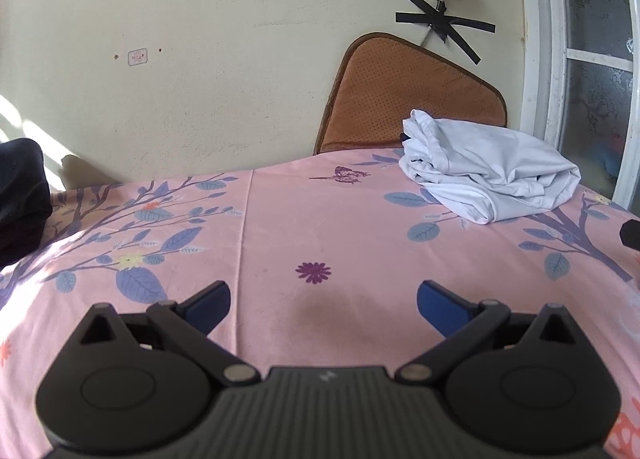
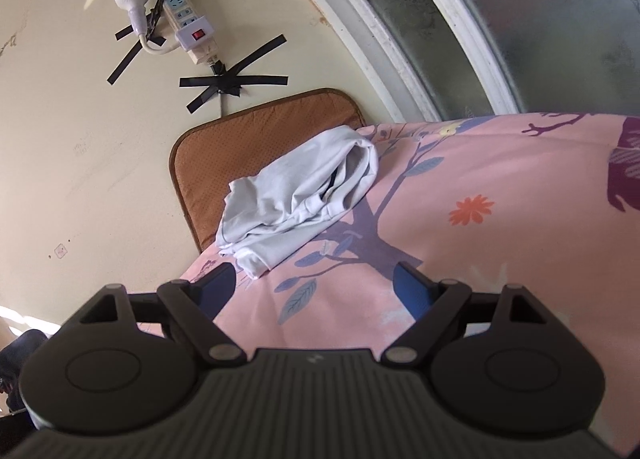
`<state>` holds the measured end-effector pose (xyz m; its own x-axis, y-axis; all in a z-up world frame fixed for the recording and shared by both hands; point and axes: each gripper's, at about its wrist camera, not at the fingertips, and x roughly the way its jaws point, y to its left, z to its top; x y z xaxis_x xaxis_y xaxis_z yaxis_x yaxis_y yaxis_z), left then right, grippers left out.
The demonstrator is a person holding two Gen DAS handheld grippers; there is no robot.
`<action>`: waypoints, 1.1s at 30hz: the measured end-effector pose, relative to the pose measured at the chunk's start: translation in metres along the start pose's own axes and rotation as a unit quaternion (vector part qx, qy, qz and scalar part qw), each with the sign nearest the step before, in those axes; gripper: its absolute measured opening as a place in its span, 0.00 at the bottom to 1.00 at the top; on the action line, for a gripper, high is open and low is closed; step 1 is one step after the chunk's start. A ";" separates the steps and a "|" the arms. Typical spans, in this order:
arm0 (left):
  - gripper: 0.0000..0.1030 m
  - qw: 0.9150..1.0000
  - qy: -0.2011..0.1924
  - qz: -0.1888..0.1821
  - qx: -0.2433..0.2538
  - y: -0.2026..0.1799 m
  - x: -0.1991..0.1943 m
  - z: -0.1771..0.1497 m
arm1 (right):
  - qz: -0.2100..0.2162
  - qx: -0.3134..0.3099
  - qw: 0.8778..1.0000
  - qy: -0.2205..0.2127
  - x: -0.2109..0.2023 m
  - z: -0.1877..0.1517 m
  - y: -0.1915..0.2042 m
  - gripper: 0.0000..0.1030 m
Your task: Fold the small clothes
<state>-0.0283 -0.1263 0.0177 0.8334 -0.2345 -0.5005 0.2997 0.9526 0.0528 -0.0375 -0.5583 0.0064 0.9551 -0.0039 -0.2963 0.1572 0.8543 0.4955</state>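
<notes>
A white garment (image 1: pixel 488 171) lies folded in a loose bundle on the pink flowered cloth (image 1: pixel 304 227), at the far right near the wall. It also shows in the right wrist view (image 2: pixel 296 195), ahead and left of centre. My left gripper (image 1: pixel 323 303) is open and empty, low over the cloth, well short and left of the garment. My right gripper (image 2: pixel 316 287) is open and empty, just short of the garment's near corner. A dark tip of the right gripper (image 1: pixel 631 233) shows at the left view's right edge.
A brown perforated cushion (image 1: pixel 404 99) leans on the cream wall behind the garment. A taped power strip (image 2: pixel 192 31) hangs on the wall above. A white-framed window (image 1: pixel 592 59) is at the right. A dark cloth (image 1: pixel 20 195) lies at the far left.
</notes>
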 end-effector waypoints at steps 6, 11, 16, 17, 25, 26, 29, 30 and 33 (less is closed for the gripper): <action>1.00 0.999 -0.026 -0.010 0.033 -0.004 -0.012 -0.005 | -0.064 0.000 0.998 0.002 -0.007 -0.008 0.005 0.85; 1.00 0.999 -0.020 -0.013 0.037 -0.004 -0.013 -0.006 | -0.082 -0.043 0.995 0.027 -0.004 -0.016 0.019 0.85; 1.00 0.999 -0.024 -0.010 0.034 -0.001 -0.015 -0.007 | -0.090 -0.058 0.994 0.035 0.000 -0.018 0.023 0.86; 1.00 0.999 -0.024 -0.010 0.034 -0.001 -0.015 -0.007 | -0.090 -0.061 0.993 0.037 0.000 -0.019 0.024 0.86; 1.00 0.999 -0.022 -0.012 0.031 0.001 -0.015 -0.006 | -0.078 -0.059 0.994 0.039 0.001 -0.019 0.024 0.87; 1.00 0.999 -0.023 -0.011 0.030 0.001 -0.015 -0.006 | -0.077 -0.060 0.994 0.040 0.001 -0.020 0.024 0.87; 1.00 0.999 -0.039 -0.008 0.028 0.002 -0.018 -0.007 | -0.078 -0.060 0.994 0.040 0.001 -0.020 0.025 0.87; 1.00 0.999 -0.041 -0.006 0.027 0.003 -0.019 -0.007 | -0.077 -0.059 0.994 0.040 0.001 -0.020 0.025 0.87; 1.00 0.999 -0.038 0.009 0.023 0.003 -0.018 -0.006 | -0.075 -0.056 0.995 0.039 0.001 -0.020 0.024 0.87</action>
<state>-0.0451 -0.1179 0.0219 0.8712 -0.2335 -0.4317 0.3040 0.9473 0.1010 -0.0379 -0.5273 0.0016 0.8998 -0.0994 -0.4247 0.2637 0.8996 0.3482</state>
